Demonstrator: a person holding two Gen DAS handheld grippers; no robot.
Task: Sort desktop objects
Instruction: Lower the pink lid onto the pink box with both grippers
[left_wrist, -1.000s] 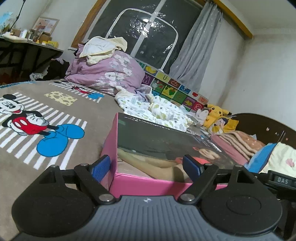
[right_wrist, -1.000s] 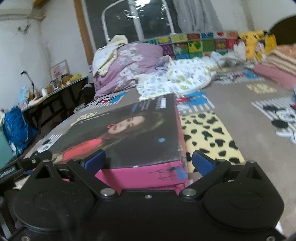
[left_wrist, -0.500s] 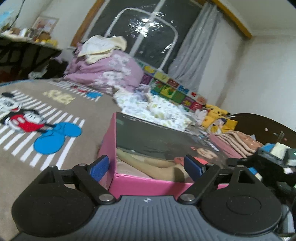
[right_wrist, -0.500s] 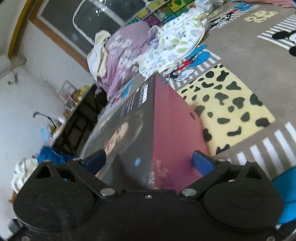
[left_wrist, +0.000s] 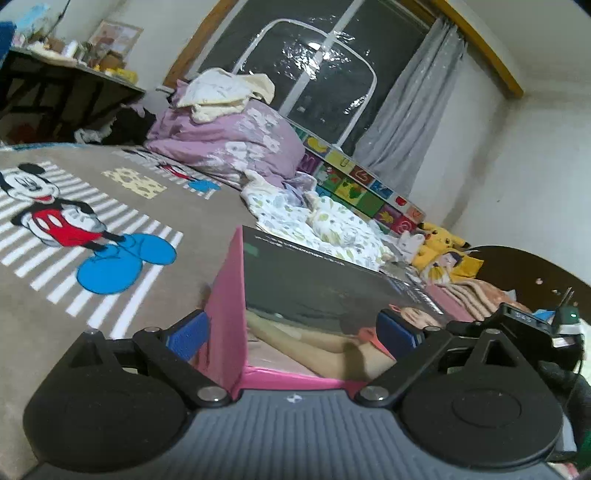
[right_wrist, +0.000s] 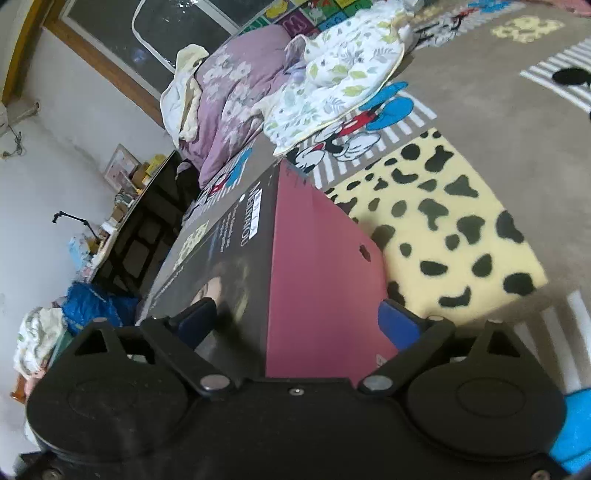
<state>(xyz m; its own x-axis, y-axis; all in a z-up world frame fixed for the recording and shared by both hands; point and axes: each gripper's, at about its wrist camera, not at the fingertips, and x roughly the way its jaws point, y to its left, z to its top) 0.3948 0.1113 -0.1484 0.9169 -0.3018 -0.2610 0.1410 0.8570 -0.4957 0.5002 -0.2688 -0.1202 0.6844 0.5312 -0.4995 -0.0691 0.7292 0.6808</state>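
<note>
Tilted since before, box (right_wrist: 317, 280) apparently sits between both jaws.

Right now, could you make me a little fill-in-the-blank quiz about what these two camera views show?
1. The big box has a dark printed top and ____ sides.
2. The box lies on a cartoon mouse blanket, beside a yellow patch with ____ spots.
3. The pads of the left gripper are coloured ____.
4. The yellow plush toy lies near the ____ curtain.

Missing words: pink; black; blue; grey
</note>
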